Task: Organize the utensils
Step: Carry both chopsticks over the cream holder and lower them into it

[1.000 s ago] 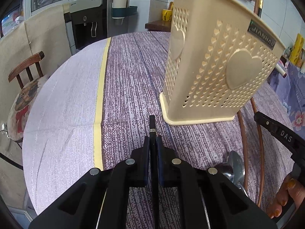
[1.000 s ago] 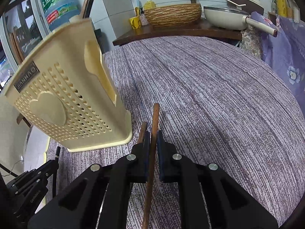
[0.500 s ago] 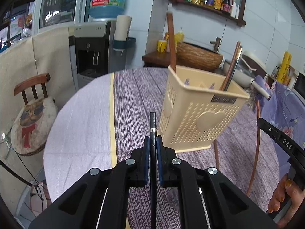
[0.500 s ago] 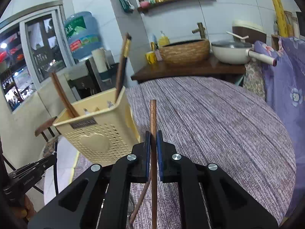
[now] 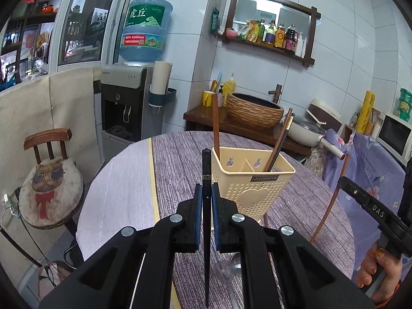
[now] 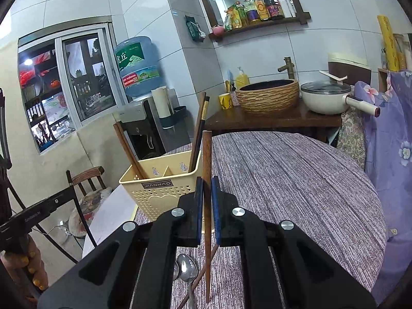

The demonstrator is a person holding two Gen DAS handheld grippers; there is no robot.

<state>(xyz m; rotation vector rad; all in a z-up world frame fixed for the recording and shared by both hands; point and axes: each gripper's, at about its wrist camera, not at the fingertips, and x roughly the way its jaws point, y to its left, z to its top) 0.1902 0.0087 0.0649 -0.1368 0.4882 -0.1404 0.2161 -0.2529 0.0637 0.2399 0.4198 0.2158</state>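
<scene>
My left gripper (image 5: 205, 193) is shut on a black chopstick (image 5: 206, 170) that stands upright, lifted above the table. My right gripper (image 6: 206, 188) is shut on a brown wooden chopstick (image 6: 206, 154), also upright and lifted. The cream perforated utensil basket (image 5: 253, 188) stands on the round table just ahead and right of the left gripper; in the right wrist view it (image 6: 159, 188) is ahead and left. Several chopsticks (image 5: 215, 126) stand in it. Metal spoons (image 6: 186, 270) and another brown chopstick lie on the table below the grippers.
The round table (image 6: 296, 180) has a purple striped cloth. A wooden chair with a cat cushion (image 5: 49, 180) stands left of it. A counter with a woven basin (image 6: 267, 95) and a white pot (image 6: 327, 97) lies behind. A water dispenser (image 5: 123, 103) stands at the back left.
Both grippers have risen from near the table and tipped up, each carrying its chopstick. The basket now looks lower and farther, with its open top in view.
</scene>
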